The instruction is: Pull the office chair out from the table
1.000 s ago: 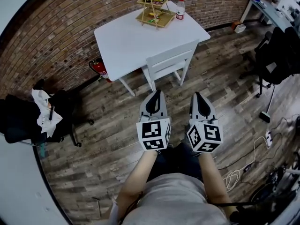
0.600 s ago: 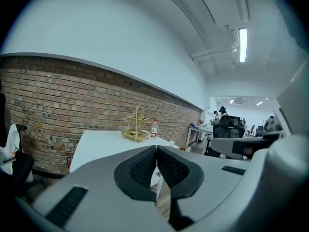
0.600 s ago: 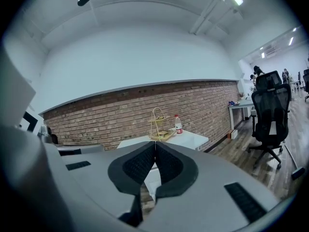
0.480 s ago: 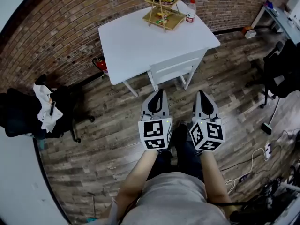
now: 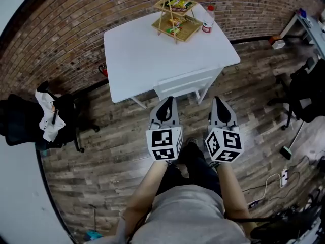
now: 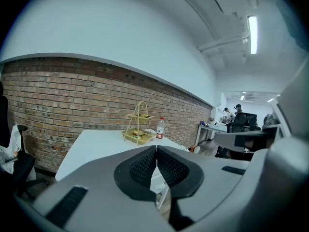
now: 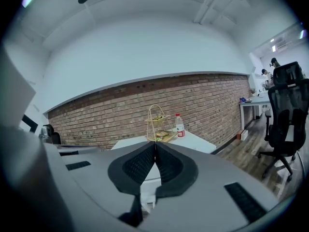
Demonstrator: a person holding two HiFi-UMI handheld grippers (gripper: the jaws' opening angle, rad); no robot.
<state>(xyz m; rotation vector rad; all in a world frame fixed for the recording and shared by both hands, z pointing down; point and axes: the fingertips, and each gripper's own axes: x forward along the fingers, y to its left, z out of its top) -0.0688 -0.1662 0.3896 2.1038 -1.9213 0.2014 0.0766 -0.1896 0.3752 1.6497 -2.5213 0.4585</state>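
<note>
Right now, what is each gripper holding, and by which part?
Nothing: the left gripper and right gripper are both shut and empty, short of the white chair.

- A white square-topped table (image 5: pixel 142 50) stands just ahead of the left gripper (image 5: pixel 168 99) and the right gripper (image 5: pixel 217 99).
- At its far edge, beyond both grippers, stands a two-tier woven basket stand (image 5: pixel 176 22) holding snacks. An upright clear plastic bottle with a red label (image 5: pixel 207 20) is just to its right.
- A dark wood-plank floor (image 5: pixel 117 146) lies under both grippers.
- On the floor, a white wooden chair (image 5: pixel 187 81) is tucked under the table's near edge, directly ahead of the grippers.
- A black wheeled office chair draped with white cloth (image 5: pixel 51 121) stands well to the left of the left gripper.
- Another black office chair (image 5: pixel 311 88) stands well to the right of the right gripper.
</note>
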